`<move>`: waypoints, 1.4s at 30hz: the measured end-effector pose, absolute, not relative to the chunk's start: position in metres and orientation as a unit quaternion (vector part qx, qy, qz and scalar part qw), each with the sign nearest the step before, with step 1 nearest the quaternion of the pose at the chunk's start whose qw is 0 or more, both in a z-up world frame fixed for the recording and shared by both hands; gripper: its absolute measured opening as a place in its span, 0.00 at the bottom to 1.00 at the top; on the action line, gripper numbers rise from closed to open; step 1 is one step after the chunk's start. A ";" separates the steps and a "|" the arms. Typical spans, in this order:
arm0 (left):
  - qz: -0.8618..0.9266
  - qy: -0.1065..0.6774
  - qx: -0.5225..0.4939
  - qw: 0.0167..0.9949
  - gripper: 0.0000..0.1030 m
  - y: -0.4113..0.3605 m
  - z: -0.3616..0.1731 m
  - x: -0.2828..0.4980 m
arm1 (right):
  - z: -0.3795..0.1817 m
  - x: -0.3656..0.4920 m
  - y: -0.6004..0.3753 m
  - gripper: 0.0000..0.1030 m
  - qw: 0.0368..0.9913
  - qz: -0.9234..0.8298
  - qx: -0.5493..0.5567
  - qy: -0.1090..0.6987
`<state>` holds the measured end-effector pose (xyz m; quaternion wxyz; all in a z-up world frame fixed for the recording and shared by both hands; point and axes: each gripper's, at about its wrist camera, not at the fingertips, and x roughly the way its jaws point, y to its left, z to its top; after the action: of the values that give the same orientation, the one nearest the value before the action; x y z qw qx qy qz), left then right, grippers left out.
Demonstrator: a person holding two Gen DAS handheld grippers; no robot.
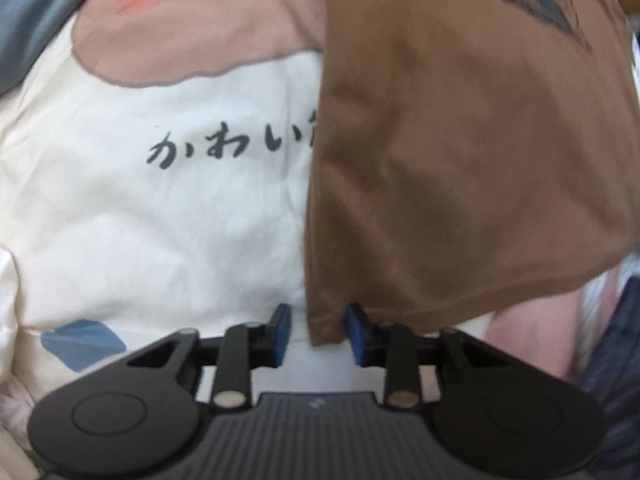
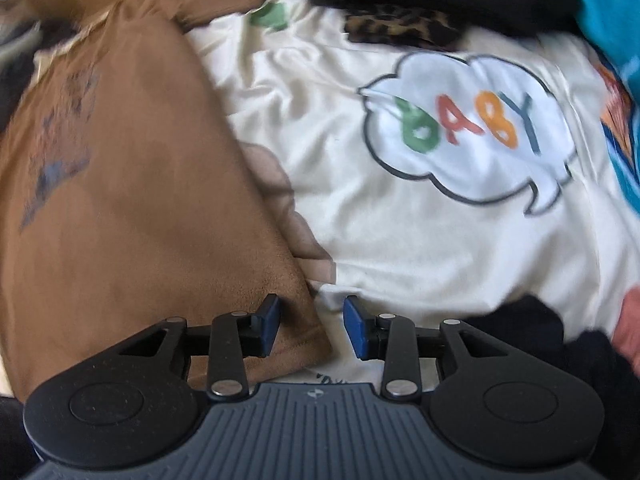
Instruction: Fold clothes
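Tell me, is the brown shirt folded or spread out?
Folded: the brown shirt lies as a narrow panel with straight edges on the cream bedding.

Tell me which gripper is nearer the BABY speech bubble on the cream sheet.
Right. The right gripper hovers open over the brown shirt's corner, the BABY speech bubble just ahead. The left gripper's view shows no bubble.

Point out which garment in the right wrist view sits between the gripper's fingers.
The brown shirt: its corner lies between the open right gripper; the leopard-print piece lies far off.
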<state>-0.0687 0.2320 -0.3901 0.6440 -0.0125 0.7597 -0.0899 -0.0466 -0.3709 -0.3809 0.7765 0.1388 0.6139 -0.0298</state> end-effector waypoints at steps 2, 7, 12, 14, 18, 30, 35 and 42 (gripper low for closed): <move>-0.087 0.757 -0.023 0.647 0.34 0.235 -0.388 -0.069 | -0.384 -0.044 -0.364 0.41 0.771 -0.023 0.105 0.627; -0.084 0.747 -0.056 0.658 0.32 0.245 -0.380 -0.066 | -0.385 -0.046 -0.361 0.37 0.758 -0.015 0.095 0.645; -0.070 0.743 -0.082 0.660 0.32 0.254 -0.384 -0.061 | -0.386 -0.047 -0.363 0.24 0.760 -0.013 0.110 0.640; -0.069 0.744 -0.078 0.660 0.32 0.253 -0.390 -0.060 | -0.387 -0.046 -0.363 0.13 0.759 -0.013 0.113 0.641; -0.074 0.743 -0.066 0.662 0.37 0.245 -0.393 -0.063 | -0.384 -0.048 -0.364 0.05 0.758 -0.014 0.114 0.642; -0.114 0.747 -0.056 0.652 0.05 0.240 -0.380 -0.066 | -0.370 -0.055 -0.369 0.04 0.760 -0.020 0.104 0.641; -0.106 0.747 -0.065 0.653 0.04 0.267 -0.367 -0.063 | -0.365 -0.056 -0.368 0.03 0.756 -0.026 0.102 0.646; -0.099 0.746 -0.060 0.656 0.04 0.278 -0.369 -0.054 | -0.371 -0.059 -0.361 0.03 0.742 -0.031 0.101 0.662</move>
<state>-0.0538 0.2783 -0.3688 0.6555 -0.0598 0.7462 -0.0995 -0.0593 -0.3612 -0.3706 0.7421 0.1014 0.6619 -0.0308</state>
